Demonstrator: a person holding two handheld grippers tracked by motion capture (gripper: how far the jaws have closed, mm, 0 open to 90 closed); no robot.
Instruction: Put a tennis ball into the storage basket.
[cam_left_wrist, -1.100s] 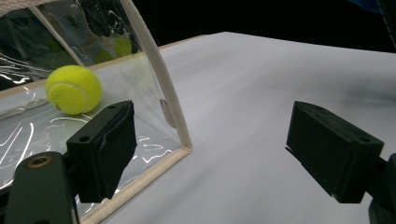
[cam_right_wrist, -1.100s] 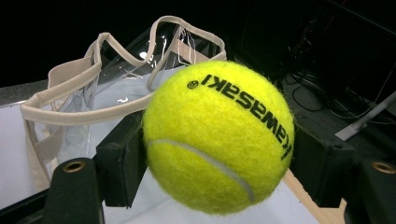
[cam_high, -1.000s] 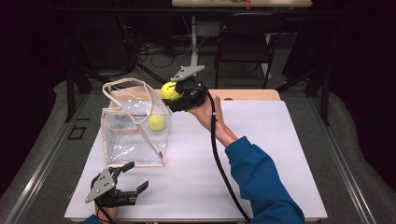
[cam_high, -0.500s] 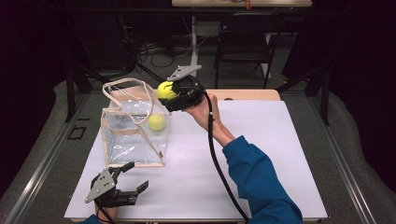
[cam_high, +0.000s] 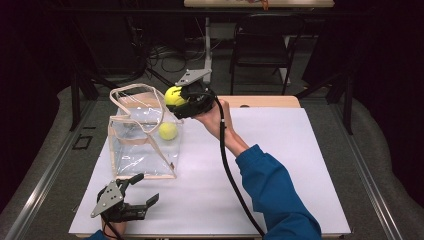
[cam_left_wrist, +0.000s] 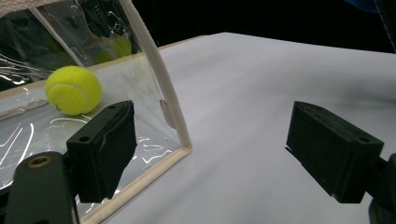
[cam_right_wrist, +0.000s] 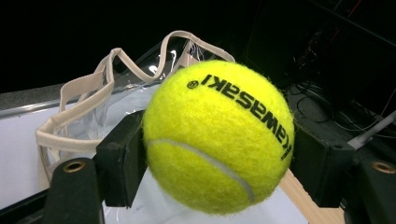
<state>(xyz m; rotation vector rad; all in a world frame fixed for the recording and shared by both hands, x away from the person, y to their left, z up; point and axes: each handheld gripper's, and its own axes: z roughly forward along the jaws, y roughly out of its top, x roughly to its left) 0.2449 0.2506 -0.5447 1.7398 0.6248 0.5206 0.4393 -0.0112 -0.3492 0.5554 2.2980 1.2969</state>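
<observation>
White surface (cam_high: 280, 165) has a dark room around it, with a chair and cables at the back. Compared to a second ago, the right claw (cam_high: 181, 100) has slid a little to the left with its held tennis ball (cam_high: 173, 95), so the ball now hangs right by the upper right rim of the clear bag (cam_high: 142, 145), over its open top edge. It's clamped on that ball from both sides; the right gripper view shows the ball (cam_right_wrist: 218, 135) squeezed between the pads with the bag's tan straps (cam_right_wrist: 88, 107) just behind. A second tennis ball (cam_high: 168, 131) already sits inside the bag, same spot as before. The left claw (cam_high: 142, 192) hasn't budged: jaws apart, holding nothing, parked near the front left edge of the surface just in front of the bag's near corner. The whole right half of the surface is open, apart from the blue sleeve (cam_high: 272, 192) crossing it.
</observation>
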